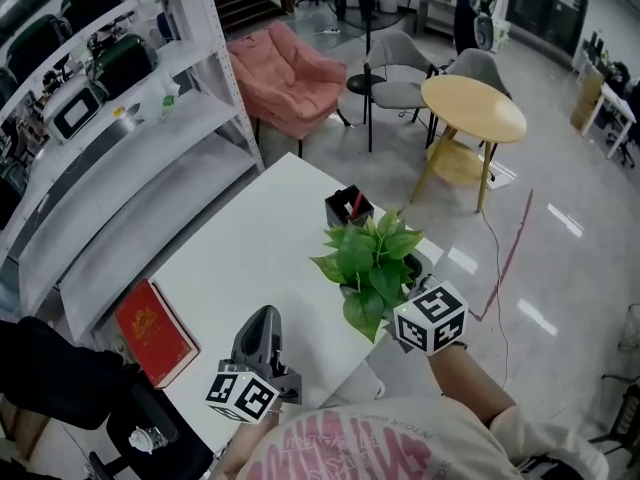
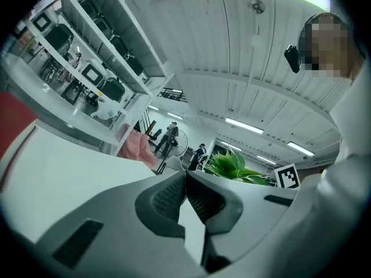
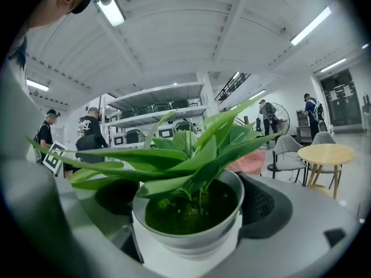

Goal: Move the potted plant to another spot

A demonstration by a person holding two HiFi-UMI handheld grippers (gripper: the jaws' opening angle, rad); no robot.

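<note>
A: Over to the right gripper [image 3: 185, 201] now: wrapped around the potted plant [image 1: 372, 258], pads [image 3: 258, 204] pressed to either side of the pale bowl, with leaves fanning over the top.

B: Clamped, then?

A: Looks clamped, yes. Snug on the right-hand pad for certain; shadier on the other side under the foliage, but no gap to speak of.

B: And where on the white table [image 1: 250, 258]?

A: Out by the right-hand edge, just this side of the black pen holder [image 1: 348, 208]. Cannot tell whether lifted or resting on the top.

B: Any help from the left gripper [image 2: 185, 181]?

A: None. Tips shut together on nothing, parked low near the front edge, well apart from the pot and off to its left.

B: So, the relation to watch?

A: Pot dead centre between the right jaws, stem axis upright, gripped across the bowl's width from the person's side. Plenty of bare tabletop to the left, towards the shelving rack [image 1: 130, 118]; pen holder close behind. Probably best carried leftward or nearer, away from that holder and that edge, and kept level to spare the soil.

B: Right hand's job, clearly.

A: No contest: right on it, left nowhere near.
</note>
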